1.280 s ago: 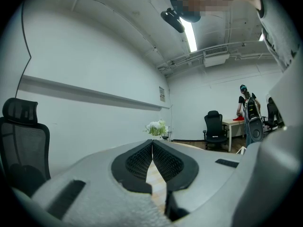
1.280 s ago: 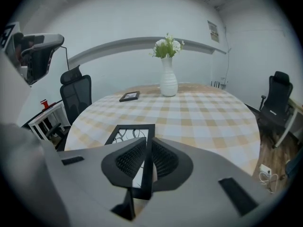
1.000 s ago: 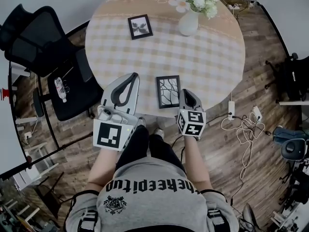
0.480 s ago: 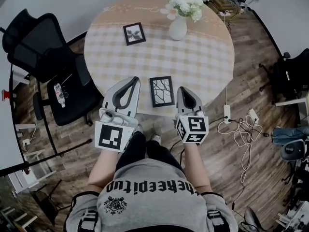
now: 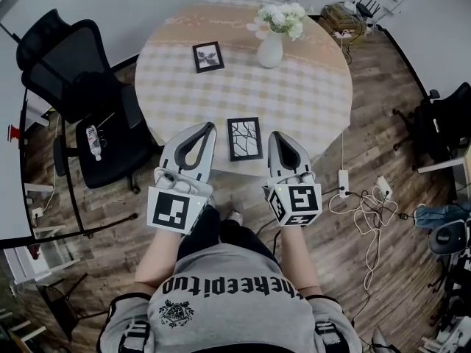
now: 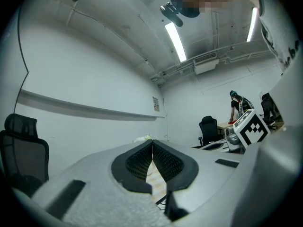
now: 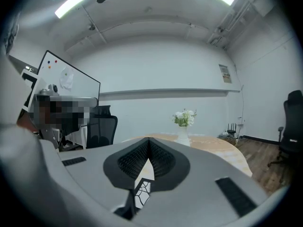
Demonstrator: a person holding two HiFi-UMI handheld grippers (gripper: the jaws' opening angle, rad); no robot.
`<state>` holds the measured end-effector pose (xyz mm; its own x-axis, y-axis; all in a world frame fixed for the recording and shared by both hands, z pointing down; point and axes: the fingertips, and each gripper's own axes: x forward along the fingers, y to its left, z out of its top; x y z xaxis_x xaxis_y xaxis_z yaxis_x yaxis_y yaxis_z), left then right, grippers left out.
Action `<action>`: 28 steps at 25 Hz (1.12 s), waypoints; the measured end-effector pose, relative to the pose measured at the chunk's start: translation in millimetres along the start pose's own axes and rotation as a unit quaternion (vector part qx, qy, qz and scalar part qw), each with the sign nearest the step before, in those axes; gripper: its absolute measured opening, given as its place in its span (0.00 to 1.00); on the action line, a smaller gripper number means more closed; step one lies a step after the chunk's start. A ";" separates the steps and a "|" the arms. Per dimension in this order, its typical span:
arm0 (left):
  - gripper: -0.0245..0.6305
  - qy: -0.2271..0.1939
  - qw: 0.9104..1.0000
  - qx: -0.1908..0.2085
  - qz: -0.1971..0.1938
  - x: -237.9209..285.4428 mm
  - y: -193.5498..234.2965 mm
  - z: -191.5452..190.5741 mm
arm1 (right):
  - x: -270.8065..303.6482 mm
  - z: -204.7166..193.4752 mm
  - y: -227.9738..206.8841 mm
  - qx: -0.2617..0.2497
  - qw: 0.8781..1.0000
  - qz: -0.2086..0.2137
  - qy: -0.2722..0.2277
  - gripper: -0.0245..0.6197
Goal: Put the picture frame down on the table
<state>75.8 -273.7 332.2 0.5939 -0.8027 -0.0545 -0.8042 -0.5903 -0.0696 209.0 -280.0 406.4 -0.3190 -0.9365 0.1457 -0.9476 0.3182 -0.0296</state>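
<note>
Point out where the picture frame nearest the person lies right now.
In the head view, the near picture frame lies flat at the table's near edge, between the left gripper and right gripper, held by neither.

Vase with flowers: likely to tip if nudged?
Probably tippy: the vase stands upright, narrow-necked, flowers spreading above it. It looks like glazed white ceramic, so likely rigid and breakable. The checked tablecloth may resist sliding.

Only a sliver of the picture frame (image 7: pixel 142 193) shows below the right gripper (image 7: pixel 149 148), whose body hides the rest. In the left gripper view the table (image 6: pixel 155 179) is just a narrow checked strip. The far frame (image 5: pixel 207 56) holds a print too small to make out.
</note>
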 end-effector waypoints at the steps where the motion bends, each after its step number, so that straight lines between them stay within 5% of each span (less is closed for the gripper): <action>1: 0.06 -0.001 1.000 0.001 0.002 -3.0 -1.8 1.4 | -2.2 2.9 1.1 0.000 1.000 0.003 -0.005 0.05; 16: 0.06 -0.030 0.999 0.013 -0.016 -26.7 -15.9 17.9 | -39.0 36.3 22.1 -0.006 0.998 0.013 -0.063 0.05; 28: 0.06 -0.042 0.996 0.009 -0.077 -82.7 2.8 23.9 | -82.8 42.8 73.0 -0.010 0.994 -0.068 -0.084 0.05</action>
<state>25.0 -206.9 312.7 0.7112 -0.6918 -0.1254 -0.7028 -0.7043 -0.1006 165.5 -185.6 349.9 -0.1886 -0.9818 -0.0210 -0.9820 0.1887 -0.0016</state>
